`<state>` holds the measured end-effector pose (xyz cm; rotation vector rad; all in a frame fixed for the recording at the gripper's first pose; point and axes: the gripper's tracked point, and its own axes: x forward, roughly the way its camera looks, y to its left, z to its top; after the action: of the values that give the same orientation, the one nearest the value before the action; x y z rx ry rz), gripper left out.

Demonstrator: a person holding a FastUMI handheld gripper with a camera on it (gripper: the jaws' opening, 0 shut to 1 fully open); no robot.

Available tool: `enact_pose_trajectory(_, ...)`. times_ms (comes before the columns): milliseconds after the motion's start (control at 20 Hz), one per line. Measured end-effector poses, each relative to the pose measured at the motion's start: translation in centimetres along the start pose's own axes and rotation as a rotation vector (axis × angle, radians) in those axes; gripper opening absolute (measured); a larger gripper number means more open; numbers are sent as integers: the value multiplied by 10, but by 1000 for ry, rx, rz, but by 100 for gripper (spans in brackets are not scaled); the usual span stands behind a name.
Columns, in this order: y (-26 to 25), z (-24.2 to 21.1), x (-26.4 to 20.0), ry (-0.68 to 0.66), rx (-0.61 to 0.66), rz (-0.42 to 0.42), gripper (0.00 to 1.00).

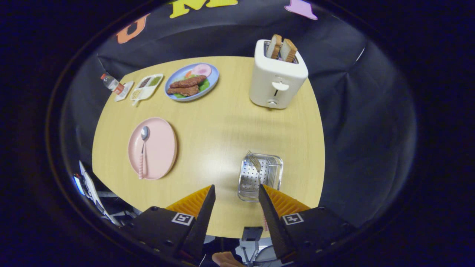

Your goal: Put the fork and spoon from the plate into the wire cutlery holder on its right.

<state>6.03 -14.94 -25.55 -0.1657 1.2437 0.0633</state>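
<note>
- Tongs (pixel 236 191) apart, holding nothing, above the near edge of the tabletop (pixel 222 129).
- Spoon (pixel 143 148) on pink plate (pixel 163 148), well left of the fingers; bowl at the far end, striped handle pointing near, long axis roughly near-far.
- Fork (pixel 255 163) in wire cutlery holder (pixel 259 178), just ahead of the right finger; tines up, leaning.

The tongs (pixel 236 193) stand open above the near edge of the wooden bench (pixel 222 129), with nothing between the fingers. Just ahead of the right finger sits the wire cutlery holder (pixel 260 178), the fork (pixel 254 161) already standing in it. Off to the left, the spoon (pixel 143 148) lies on the pink plate (pixel 157 148). Beyond are a white toaster (pixel 276 78) holding two bread slices (pixel 281 48) and a blue plate (pixel 192 81) of food.
</note>
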Motion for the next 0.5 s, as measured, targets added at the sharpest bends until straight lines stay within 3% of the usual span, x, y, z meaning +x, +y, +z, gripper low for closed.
enact_pose_trajectory(250, 57, 7, -17, -118, 16, 22, 92)
enact_pose_trajectory(500, 123, 16, -8, -263, -8, 58, 93)
